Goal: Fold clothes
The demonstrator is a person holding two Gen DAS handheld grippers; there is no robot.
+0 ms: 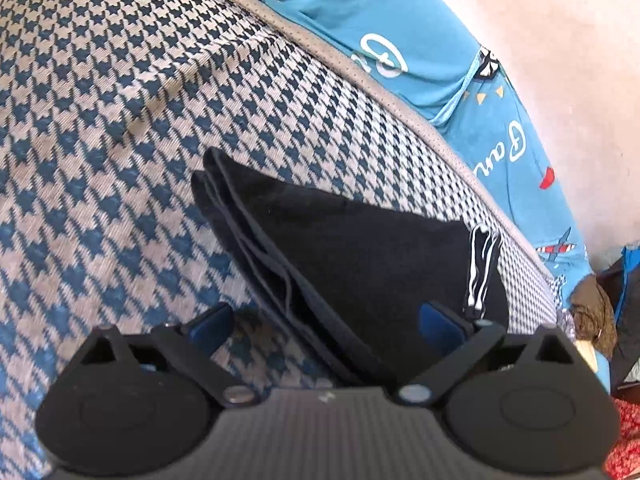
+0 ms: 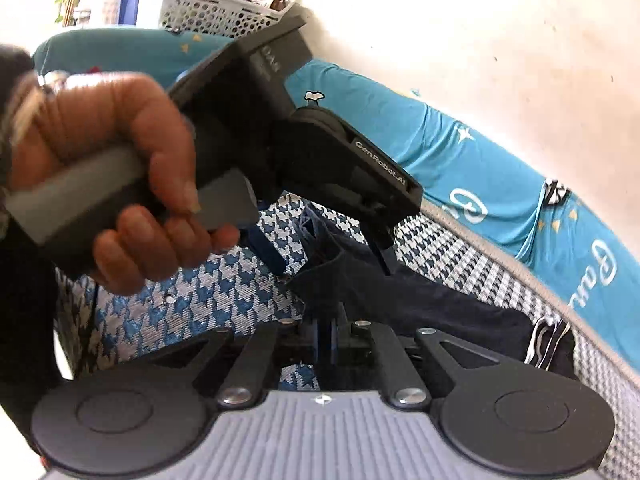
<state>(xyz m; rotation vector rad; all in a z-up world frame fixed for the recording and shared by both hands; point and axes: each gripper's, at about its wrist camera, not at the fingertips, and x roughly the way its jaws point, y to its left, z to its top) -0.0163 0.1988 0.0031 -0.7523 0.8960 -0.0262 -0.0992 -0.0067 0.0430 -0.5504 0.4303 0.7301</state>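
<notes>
A black garment (image 1: 340, 240) lies folded in several layers on a blue-and-beige houndstooth cover (image 1: 120, 120), with white stripes (image 1: 480, 272) at its right end. My left gripper (image 1: 326, 322) is open, and its blue pads (image 1: 440, 320) straddle the garment's near part. In the right wrist view a hand (image 2: 120, 184) holds that left gripper (image 2: 324, 256), open, just above the garment (image 2: 420, 296). My right gripper (image 2: 326, 336) is shut, its pads pressed together on the garment's near edge.
The houndstooth cover (image 2: 208, 300) ends in a beige piped edge. Beyond it a bright blue printed sheet (image 2: 480, 168) runs along a pale wall. A white perforated basket (image 2: 224, 8) with items stands at the back left. Dark clutter (image 1: 592, 312) sits at the right.
</notes>
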